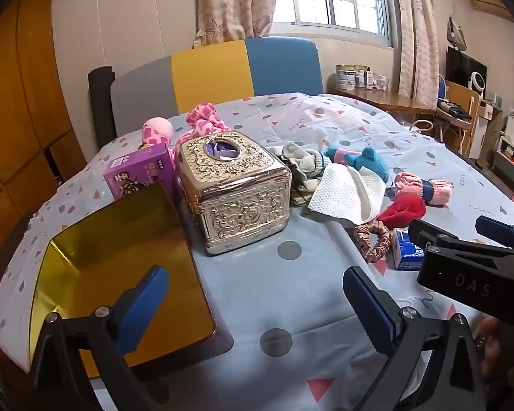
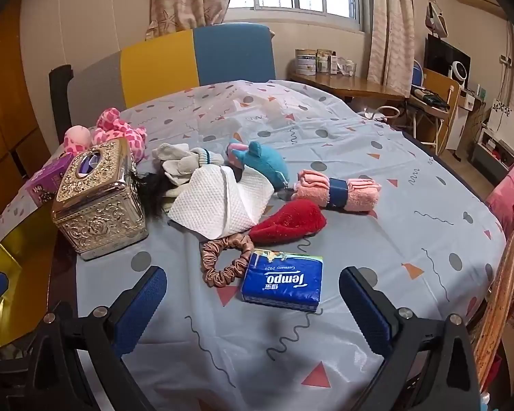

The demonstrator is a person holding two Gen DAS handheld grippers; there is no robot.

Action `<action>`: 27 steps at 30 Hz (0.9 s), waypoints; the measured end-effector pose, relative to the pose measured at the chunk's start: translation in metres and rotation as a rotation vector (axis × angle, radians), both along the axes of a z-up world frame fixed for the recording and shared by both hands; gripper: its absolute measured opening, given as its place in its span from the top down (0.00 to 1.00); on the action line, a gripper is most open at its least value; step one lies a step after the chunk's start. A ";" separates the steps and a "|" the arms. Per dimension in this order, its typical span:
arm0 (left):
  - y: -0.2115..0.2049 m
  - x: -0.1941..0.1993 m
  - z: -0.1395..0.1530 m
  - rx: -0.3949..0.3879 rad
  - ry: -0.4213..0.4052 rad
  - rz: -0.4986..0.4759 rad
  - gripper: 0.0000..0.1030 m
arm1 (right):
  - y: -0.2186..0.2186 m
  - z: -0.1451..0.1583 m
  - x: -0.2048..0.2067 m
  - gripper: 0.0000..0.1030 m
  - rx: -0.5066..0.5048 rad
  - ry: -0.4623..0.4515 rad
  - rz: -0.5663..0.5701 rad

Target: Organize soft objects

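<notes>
Blue ribbed pads line both claws, and both stand wide apart with nothing between them. The left gripper (image 1: pixel 257 303) hovers above the pale blue patterned tablecloth (image 1: pixel 291 294), its left finger over an open gold-lined rectangular tin (image 1: pixel 120 257) at the table's near left corner. Just beyond sits an ornate embossed gold metal tissue box (image 1: pixel 236 188), with a purple cardboard box (image 1: pixel 138 173) beside it on the left and a pink spotted plush toy (image 1: pixel 188 123) behind both.

The right gripper (image 2: pixel 253 303) hangs over the same cloth, empty, with a blue Tempo tissue pack (image 2: pixel 282 282) lying flat just ahead between its fingers. A brown satin scrunchie (image 2: pixel 222 262) touches the pack's left edge. Behind it lies a red plush pouch (image 2: pixel 288 221), and further back a rolled pink towel with a blue band (image 2: pixel 339 188). To the left of these a white textured cloth (image 2: pixel 216 205) is draped over the pile, with cream knitted socks (image 2: pixel 185 164) and a teal plush toy (image 2: pixel 260 159) behind it. The heap sits near the table's middle, just right of the gold box
</notes>
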State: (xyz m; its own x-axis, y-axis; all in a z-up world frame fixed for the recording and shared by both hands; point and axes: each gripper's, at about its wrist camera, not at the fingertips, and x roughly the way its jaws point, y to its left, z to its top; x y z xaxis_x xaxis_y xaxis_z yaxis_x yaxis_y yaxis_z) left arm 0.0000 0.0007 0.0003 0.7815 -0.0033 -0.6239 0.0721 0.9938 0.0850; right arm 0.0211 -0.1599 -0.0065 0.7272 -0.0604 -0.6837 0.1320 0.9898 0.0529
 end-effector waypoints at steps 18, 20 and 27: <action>0.013 -0.003 0.004 0.012 0.010 0.038 0.00 | 0.014 0.003 0.000 0.00 -0.009 -0.009 0.044; 0.015 -0.004 0.004 0.009 0.007 0.042 0.00 | 0.015 0.004 0.000 0.00 -0.008 -0.010 0.045; 0.017 -0.005 0.005 0.011 0.007 0.046 0.00 | 0.017 0.004 0.000 0.00 -0.012 -0.010 0.052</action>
